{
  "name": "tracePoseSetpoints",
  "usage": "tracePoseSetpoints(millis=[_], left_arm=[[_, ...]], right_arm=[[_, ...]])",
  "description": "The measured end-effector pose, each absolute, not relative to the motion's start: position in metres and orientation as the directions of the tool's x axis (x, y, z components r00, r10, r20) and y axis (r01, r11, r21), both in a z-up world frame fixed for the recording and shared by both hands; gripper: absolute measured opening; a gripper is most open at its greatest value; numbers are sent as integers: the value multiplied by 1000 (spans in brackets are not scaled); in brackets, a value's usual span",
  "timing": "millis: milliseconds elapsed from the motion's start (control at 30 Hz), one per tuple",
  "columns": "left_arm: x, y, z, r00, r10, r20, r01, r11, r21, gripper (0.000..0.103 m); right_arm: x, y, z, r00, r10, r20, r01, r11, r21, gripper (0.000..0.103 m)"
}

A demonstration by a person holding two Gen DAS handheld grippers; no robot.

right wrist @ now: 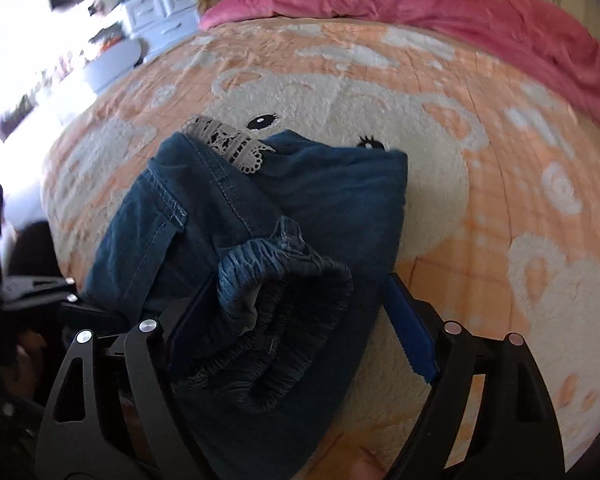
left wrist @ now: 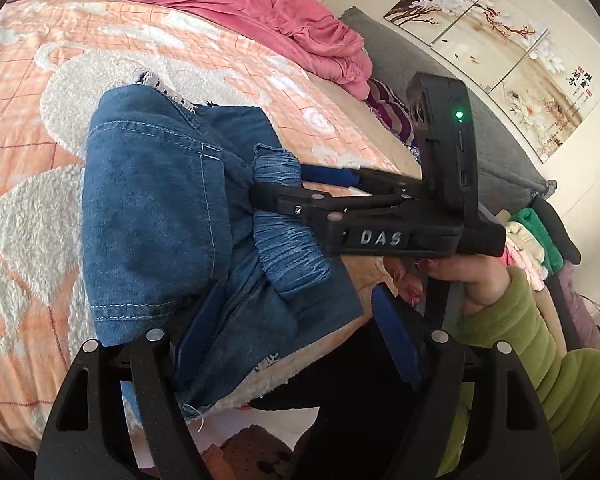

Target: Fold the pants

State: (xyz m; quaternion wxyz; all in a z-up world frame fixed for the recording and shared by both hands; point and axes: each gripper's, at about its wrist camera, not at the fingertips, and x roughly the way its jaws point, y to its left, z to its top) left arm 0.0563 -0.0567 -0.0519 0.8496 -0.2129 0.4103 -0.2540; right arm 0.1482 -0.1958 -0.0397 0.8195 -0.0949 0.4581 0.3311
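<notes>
Blue denim pants lie folded into a compact bundle on the orange and cream fleece blanket, near the bed's front edge. White lace trim pokes out at the bundle's far end, and the gathered elastic waistband lies on top at the near end. My left gripper is open, its blue pads astride the bundle's near corner. From the right comes my right gripper, held by a hand in a green sleeve. It is open, with the waistband lying loosely between its pads.
A crumpled pink duvet lies along the far side of the bed. A grey headboard and a pile of folded clothes are to the right. White drawers stand beyond the bed. The bed's edge runs just below the bundle.
</notes>
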Motion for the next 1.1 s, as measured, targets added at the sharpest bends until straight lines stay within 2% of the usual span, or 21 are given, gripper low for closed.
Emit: tracePoseSetpoints(millis=[200, 300, 500, 767, 867, 1033, 1100], left_arm=[[45, -31, -29, 576, -598, -558, 236, 775, -586, 75], [43, 3, -12, 655, -496, -571, 159, 828, -538, 75], [62, 37, -6, 668, -290, -685, 1, 921, -389, 75], [81, 25, 2, 651, -279, -705, 53, 944, -325, 74], [88, 16, -2, 625, -299, -721, 85, 944, -318, 72], [102, 5, -10, 589, -305, -748, 116, 948, -296, 59], [108, 0, -12, 579, -313, -752, 132, 947, -293, 58]], right_arm=[[132, -216, -13, 417, 526, -741, -619, 762, 192, 77], [114, -234, 1, 447, 565, -693, -611, 759, 224, 77], [57, -226, 13, 420, 655, -628, -724, 659, 203, 77], [3, -166, 8, 392, 620, -680, -864, 502, -41, 76], [-6, -152, 3, 391, 604, -694, -892, 435, -125, 70], [-14, -133, -6, 387, 568, -726, -918, 312, -245, 60], [-16, -125, -13, 404, 534, -743, -914, 271, -303, 57]])
